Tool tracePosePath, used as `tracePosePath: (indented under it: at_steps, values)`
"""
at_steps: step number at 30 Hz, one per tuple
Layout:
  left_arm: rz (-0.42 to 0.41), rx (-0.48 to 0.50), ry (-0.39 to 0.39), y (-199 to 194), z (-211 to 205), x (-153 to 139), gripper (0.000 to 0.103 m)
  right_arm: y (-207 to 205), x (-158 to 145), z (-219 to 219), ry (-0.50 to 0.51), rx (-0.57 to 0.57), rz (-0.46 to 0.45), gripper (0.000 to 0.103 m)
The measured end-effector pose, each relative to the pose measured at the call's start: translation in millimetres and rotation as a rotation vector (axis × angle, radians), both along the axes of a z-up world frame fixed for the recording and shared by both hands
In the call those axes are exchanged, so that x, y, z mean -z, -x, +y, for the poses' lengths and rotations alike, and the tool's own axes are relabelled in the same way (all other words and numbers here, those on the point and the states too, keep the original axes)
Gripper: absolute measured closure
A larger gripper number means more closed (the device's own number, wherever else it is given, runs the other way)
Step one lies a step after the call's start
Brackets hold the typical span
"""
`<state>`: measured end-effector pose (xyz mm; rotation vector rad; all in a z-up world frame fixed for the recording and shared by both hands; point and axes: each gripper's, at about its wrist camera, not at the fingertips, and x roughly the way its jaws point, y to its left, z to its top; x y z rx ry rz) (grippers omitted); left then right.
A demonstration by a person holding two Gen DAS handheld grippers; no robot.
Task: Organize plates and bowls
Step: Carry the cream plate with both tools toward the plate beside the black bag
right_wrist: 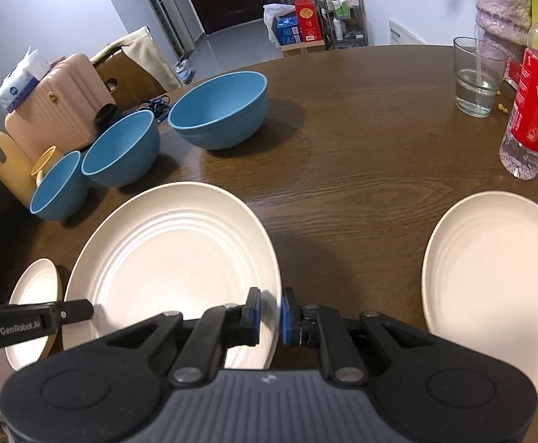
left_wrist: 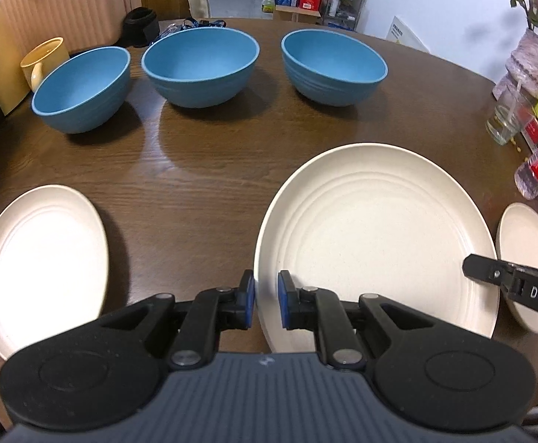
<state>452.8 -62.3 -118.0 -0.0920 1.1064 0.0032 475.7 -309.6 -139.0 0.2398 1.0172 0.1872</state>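
The large plate, near the table's near edge, is pinched at opposite rims by my left fingers and right fingers, both almost closed, so I judge stacking it comes next.

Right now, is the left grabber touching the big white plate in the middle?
Touching. In the left wrist view the left gripper has its blue pads on either side of the middle plate's rim; the right wrist view shows it reaching the plate's edge.
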Motion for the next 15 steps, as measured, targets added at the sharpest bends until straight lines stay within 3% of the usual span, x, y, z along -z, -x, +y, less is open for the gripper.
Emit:
tracePosePath:
  at_steps: [15]
  values:
    - [0.031, -0.012, -0.018, 35.8, 60.2, -9.6, 0.089, 36.3, -3.6, 59.7, -0.012, -0.013, 0.030, 0.092]
